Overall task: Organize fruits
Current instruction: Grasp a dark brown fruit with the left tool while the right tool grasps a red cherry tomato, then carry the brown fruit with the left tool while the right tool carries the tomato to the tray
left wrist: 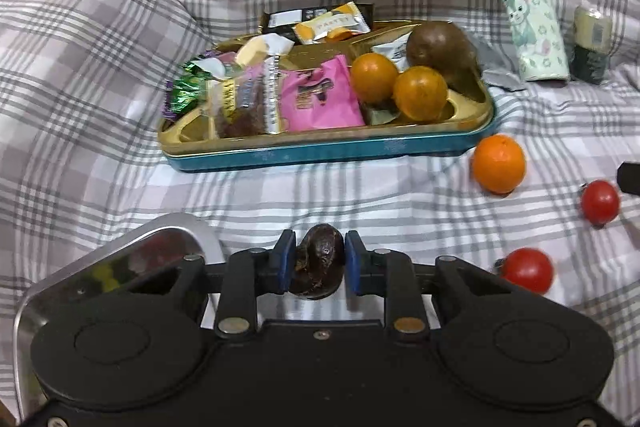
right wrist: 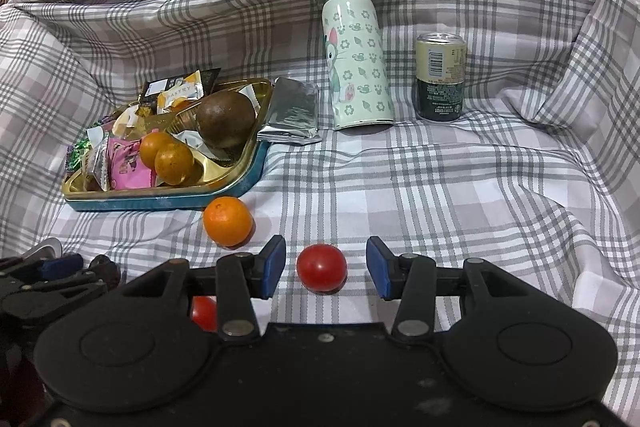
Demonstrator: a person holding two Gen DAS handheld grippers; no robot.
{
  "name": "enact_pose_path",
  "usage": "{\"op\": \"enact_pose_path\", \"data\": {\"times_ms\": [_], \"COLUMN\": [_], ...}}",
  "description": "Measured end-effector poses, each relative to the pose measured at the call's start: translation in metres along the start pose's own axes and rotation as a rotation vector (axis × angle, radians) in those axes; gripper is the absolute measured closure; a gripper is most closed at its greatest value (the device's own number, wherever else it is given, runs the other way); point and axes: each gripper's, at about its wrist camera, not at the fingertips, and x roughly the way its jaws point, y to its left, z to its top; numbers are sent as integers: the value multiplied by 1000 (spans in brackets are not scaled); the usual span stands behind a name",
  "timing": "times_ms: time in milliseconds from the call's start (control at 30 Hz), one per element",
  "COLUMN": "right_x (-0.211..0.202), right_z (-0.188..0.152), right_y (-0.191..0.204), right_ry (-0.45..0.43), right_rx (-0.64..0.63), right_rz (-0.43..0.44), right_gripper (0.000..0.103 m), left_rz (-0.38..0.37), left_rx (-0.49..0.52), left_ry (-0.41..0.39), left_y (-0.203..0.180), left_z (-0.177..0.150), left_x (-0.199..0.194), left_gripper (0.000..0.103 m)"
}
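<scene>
- Jaws of the left gripper (left wrist: 320,263) are clamped on a dark wrinkled fruit (left wrist: 319,263): the blue pads press on its two sides, and it sits low between them, its longer side running up and down.
- Metal tray (left wrist: 120,267), shiny and rounded at the corner, lies just to the left of that gripper and partly under it; it looks like the nearest place to drop the fruit, though that is my reading only.
- Right gripper (right wrist: 326,267) stands with its jaws apart, a red tomato (right wrist: 322,266) lying on the checked cloth (right wrist: 440,207) between the pads with clear gaps on both sides, so nothing is gripped there.
- Second tomato (right wrist: 204,311) peeks out nearer and to the left, half hidden behind that gripper's left finger.
- Loose orange (right wrist: 228,221) rests on the cloth farther out and to the left, just beside the near right corner of the blue tin (right wrist: 160,201).
- Tin itself holds two small oranges, a large brown fruit (right wrist: 226,125) and wrapped snacks.
- Printed flask (right wrist: 356,67) and a can (right wrist: 440,75) stand far off to the right, well apart from the fruit.
- Right hand is the nearer one for both tomatoes; a straight closing of its jaws should take the one between them.
</scene>
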Motion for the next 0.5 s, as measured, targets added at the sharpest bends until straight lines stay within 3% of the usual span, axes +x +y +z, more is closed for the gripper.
{"op": "enact_pose_path", "data": {"times_ms": [67,233,433,500], "right_x": [0,2,4,5], "right_z": [0,-1,-2,-2], "right_y": [-1,-4,-4,-5], "right_ry": [2,13,28,35], "right_rx": [7,26,29,30], "right_rz": [-3,-11,-22,-26], "right_gripper": [56,56,56,56], "left_rz": [-81,-275,-285,-272], "left_rx": [-35,-123,-163,-181], "left_ry": [5,10,39,50], "left_y": [2,4,10,16], "left_z": [3,11,7,8], "left_x": [-4,-11,2,4], "left_gripper": [74,75,71,62]}}
